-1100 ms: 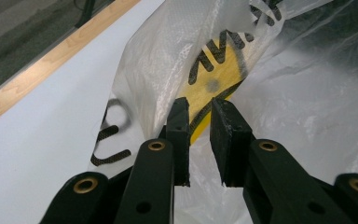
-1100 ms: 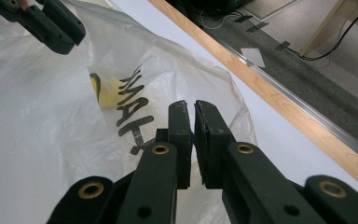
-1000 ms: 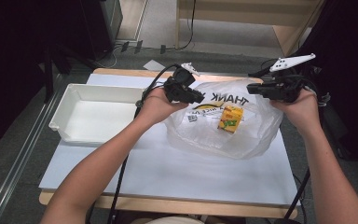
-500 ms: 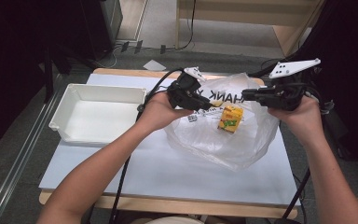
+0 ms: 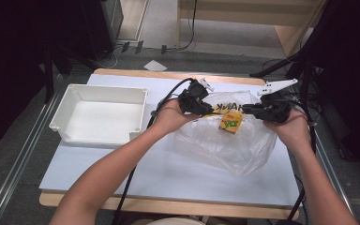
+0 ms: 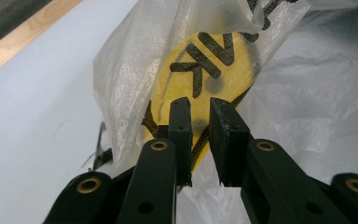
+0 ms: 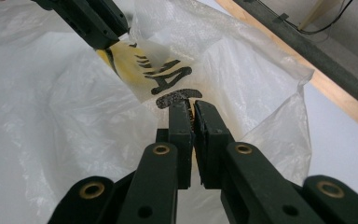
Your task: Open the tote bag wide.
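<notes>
The white table top [image 5: 168, 173] lies bare on the near side of the plastic bag [image 5: 225, 140], out to its wooden front edge, and the person's two forearms cross that stretch. The bag spreads over the right half of the table, a small yellow and green carton [image 5: 231, 122] inside it near its far end. At the bag's far left edge the left gripper [image 6: 199, 114] has its jaws a little apart with a fold of the printed yellow film between them; whether they pinch it cannot be told. At the far right edge the right gripper [image 7: 189, 109] has its jaws closed on the film. Left of the bag, apart from it, sits a white tray [image 5: 70, 93]. Beyond the bag grey floor [image 5: 168, 51] with cables leads to a wooden bench [image 5: 243, 14]; dark space flanks both sides.
</notes>
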### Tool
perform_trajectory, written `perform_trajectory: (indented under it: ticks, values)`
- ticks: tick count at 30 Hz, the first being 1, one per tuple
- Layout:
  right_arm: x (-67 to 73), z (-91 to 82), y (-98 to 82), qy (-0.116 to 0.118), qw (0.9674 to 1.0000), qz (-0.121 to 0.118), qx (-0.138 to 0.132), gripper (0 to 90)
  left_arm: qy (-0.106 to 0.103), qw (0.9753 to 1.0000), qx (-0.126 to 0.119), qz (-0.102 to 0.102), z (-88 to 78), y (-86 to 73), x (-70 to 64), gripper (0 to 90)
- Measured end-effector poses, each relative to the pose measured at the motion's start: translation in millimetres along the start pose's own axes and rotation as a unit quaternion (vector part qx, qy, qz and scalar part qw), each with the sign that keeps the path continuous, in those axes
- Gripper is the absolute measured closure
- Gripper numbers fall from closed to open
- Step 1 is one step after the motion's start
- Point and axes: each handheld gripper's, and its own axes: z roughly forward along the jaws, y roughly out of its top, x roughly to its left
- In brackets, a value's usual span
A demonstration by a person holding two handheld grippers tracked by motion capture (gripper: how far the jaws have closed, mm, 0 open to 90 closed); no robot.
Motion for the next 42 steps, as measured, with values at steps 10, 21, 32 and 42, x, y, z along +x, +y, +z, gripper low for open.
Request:
perform_trajectory:
  ticks: [10, 21, 32, 42]
  values:
    - [-18.0, 22.6, -18.1, -0.024, 0.9992, 0.031, -0.006, 89.5, 0.012, 0.9999, -0.001, -0.012, 23.7, -1.0, 9.6, 80.8]
    - [-25.5, 41.9, -19.5, -0.034, 0.9980, 0.051, -0.014, 90.0, -0.015, 0.9993, -0.034, 0.010, 3.6, 0.7, -0.3, 81.4]
    - [-40.0, 59.8, -20.2, -0.062, 0.9956, 0.068, -0.017, 90.0, -0.009, 0.9994, -0.025, 0.021, 23.3, -3.6, 1.1, 81.4]
    - [-52.2, 78.2, -34.0, -0.068, 0.9927, 0.098, -0.016, 90.0, 0.030, 0.9993, -0.009, -0.022, 60.0, -12.3, 28.4, 82.0]
